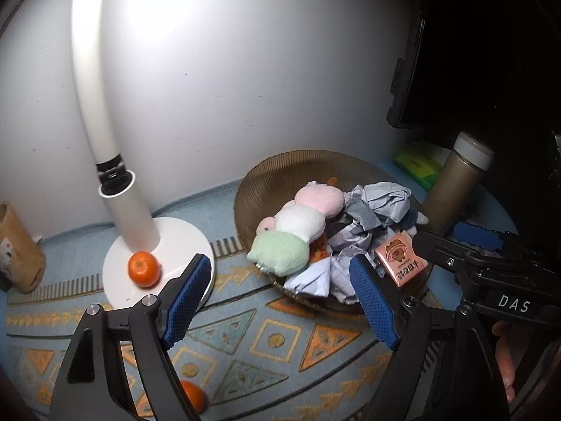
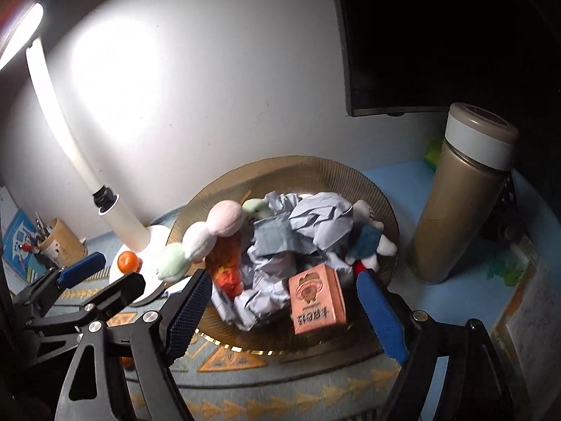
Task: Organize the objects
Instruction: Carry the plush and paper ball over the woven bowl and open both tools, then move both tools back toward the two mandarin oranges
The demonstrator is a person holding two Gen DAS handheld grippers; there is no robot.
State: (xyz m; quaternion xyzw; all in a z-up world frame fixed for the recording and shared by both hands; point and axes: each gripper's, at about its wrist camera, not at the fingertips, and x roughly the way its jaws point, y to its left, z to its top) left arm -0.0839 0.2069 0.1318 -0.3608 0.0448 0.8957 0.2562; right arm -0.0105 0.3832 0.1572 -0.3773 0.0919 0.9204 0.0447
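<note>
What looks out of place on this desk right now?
A tangerine sits on the lamp base, and another lies loose on the mat. The brown plate is heaped with crumpled paper, a plush dango toy and a pink box, more clutter than order.

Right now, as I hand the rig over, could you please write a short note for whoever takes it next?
Left gripper: open, empty, hanging over the patterned mat in front of the bowl.
Right gripper: open, empty, at the bowl's near rim, the pink box between its fingers.
In the bowl: pink box, crumpled paper, three-ball plush, other soft toys.
Outside it: one tangerine on the lamp base, another tangerine on the mat by the left gripper.
Done: cannot tell.
Left: probably both tangerines; nothing gripped.
</note>
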